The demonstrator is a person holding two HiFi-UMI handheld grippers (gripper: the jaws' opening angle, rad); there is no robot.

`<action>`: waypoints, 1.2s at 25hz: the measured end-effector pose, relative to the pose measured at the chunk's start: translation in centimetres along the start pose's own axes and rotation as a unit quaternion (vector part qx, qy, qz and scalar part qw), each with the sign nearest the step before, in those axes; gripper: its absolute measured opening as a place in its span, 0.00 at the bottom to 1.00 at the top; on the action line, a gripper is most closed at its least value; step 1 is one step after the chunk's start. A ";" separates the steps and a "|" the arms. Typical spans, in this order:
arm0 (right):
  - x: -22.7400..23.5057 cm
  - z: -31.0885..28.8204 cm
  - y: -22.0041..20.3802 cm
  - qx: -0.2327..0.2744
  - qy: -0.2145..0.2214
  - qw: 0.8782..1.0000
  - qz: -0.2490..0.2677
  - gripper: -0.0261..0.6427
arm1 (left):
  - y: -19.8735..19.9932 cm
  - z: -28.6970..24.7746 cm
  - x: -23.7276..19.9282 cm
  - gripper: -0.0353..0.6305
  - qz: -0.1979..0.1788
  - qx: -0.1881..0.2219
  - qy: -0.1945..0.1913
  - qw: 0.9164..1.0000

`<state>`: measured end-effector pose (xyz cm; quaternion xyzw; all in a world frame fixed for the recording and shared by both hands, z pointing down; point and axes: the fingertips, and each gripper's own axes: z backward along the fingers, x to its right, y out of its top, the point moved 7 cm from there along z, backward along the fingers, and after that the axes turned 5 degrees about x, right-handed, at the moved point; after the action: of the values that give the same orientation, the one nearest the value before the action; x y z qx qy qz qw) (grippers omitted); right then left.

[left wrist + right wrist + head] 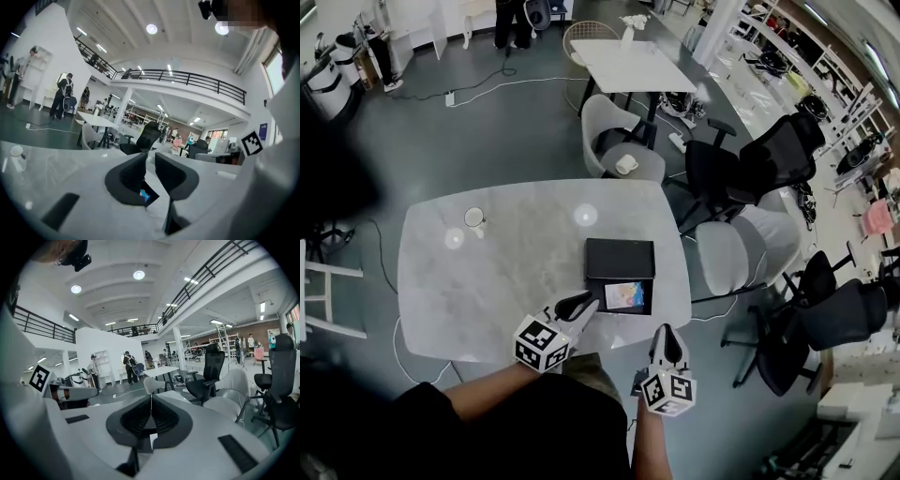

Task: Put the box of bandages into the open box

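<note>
The open black box (620, 259) lies on the marble table (487, 281) with its lid folded back. The colourful box of bandages (627, 295) rests inside its tray. My left gripper (584, 305) hovers at the tray's front left corner, its jaws only a narrow slit apart with nothing between them. In the left gripper view (150, 157), a blue corner of the bandage box (144, 195) shows below the jaws. My right gripper (667, 336) hangs just off the table's front edge, to the right of the box. Its jaws (151, 399) are shut and empty.
A small cup (474, 217) stands at the table's far left. A white chair (619, 150) with a cup on its seat stands behind the table. Another white chair (741, 248) and black office chairs (759, 159) crowd the right side.
</note>
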<state>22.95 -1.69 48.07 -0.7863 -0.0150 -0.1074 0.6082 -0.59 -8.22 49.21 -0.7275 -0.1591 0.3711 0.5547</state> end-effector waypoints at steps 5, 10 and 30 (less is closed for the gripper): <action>-3.5 1.4 1.6 0.023 0.005 0.998 0.061 0.06 | 2.0 5.3 -0.6 0.10 -0.029 0.025 0.034 0.999; -7.4 2.7 0.8 0.027 0.019 0.996 0.088 0.06 | 2.6 9.4 -1.5 0.10 -0.048 0.047 0.050 0.997; -14.7 6.9 -0.8 0.044 0.029 0.991 0.119 0.06 | 2.7 17.7 -1.6 0.10 -0.059 0.066 0.047 0.995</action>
<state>9.53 6.72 44.44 -0.7517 0.0918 -0.0560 0.6507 -14.84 2.10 45.39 -0.6951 -0.1505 0.3126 0.6296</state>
